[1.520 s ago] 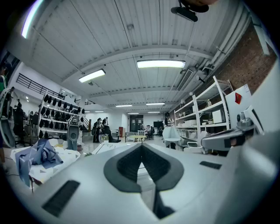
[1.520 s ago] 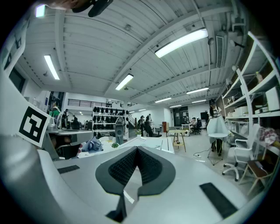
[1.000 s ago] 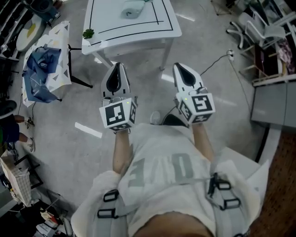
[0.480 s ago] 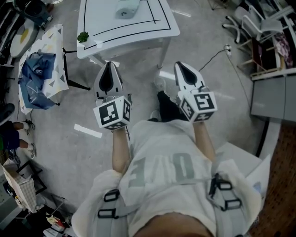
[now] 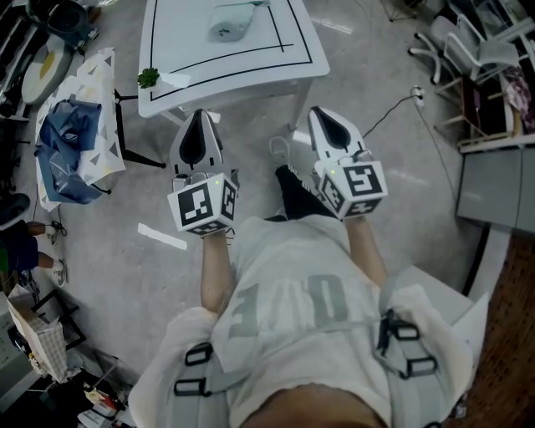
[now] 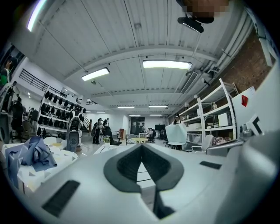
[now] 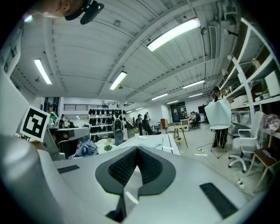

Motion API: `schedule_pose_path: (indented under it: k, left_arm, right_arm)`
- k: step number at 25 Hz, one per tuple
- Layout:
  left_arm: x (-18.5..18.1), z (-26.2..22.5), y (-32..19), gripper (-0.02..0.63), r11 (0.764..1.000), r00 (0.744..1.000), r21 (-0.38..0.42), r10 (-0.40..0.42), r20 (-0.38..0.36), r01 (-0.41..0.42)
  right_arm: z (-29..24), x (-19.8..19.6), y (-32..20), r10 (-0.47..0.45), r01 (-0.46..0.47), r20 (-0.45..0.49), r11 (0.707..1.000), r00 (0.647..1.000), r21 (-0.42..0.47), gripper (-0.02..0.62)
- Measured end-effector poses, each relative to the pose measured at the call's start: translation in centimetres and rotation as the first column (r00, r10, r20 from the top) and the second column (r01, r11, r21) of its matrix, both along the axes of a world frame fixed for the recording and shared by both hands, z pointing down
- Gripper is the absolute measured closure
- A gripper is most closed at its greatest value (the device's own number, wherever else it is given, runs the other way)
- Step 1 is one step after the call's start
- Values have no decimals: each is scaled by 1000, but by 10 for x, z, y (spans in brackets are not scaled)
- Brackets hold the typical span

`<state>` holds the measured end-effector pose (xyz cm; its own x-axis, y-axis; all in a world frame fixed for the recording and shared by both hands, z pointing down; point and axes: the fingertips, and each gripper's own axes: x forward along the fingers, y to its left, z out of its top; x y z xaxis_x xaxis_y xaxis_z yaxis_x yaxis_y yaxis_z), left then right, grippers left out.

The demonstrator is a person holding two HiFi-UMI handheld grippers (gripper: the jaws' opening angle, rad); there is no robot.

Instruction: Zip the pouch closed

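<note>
The pale blue-green pouch (image 5: 231, 18) lies on the far part of a white table (image 5: 251, 67) marked with black lines, at the top of the head view. My left gripper (image 5: 199, 114) and right gripper (image 5: 320, 112) are held side by side in front of the person's chest, short of the table's near edge and well away from the pouch. Both point level towards the table. In the left gripper view the left gripper (image 6: 141, 147) is shut with nothing in it. The right gripper (image 7: 137, 149) is likewise shut and empty. The pouch does not show clearly in either gripper view.
A small green plant (image 5: 148, 78) sits at the table's near left corner. A blue cloth (image 5: 67, 142) lies on a patterned stand at the left. Chairs (image 5: 456, 42), a floor cable (image 5: 393, 104) and a grey cabinet (image 5: 493, 184) stand at the right.
The person has stepped towards the table, which now sits lower and nearer in the head view. Both grippers have come forward with it and stay shut and empty.
</note>
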<state>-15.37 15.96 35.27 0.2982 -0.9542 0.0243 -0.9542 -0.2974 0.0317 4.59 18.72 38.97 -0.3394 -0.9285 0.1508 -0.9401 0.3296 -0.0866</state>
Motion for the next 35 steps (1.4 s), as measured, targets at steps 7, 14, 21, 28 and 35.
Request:
schedule_pose_path:
  k: [7, 14, 21, 28, 35]
  left_arm:
    - [18, 0, -52, 598, 1000, 1000, 15, 11, 5, -11]
    - [37, -11, -132, 598, 1000, 1000, 17, 10, -13, -10]
    - [46, -32, -245, 598, 1000, 999, 17, -14, -29, 15]
    - [64, -30, -338, 598, 1000, 1000, -12, -2, -28, 2]
    - [75, -18, -375, 598, 999, 999, -38, 7, -46, -8]
  right_arm:
    - [7, 12, -56, 5, -5, 42, 1000, 999, -5, 589]
    - [3, 22, -142, -18, 19, 39, 1000, 999, -6, 589]
    - [-14, 29, -264, -40, 40, 33, 999, 999, -12, 589]
    - [-10, 36, -349, -69, 69, 22, 997, 997, -37, 588]
    - [-2, 45, -381, -49, 49, 7, 998, 999, -41, 589]
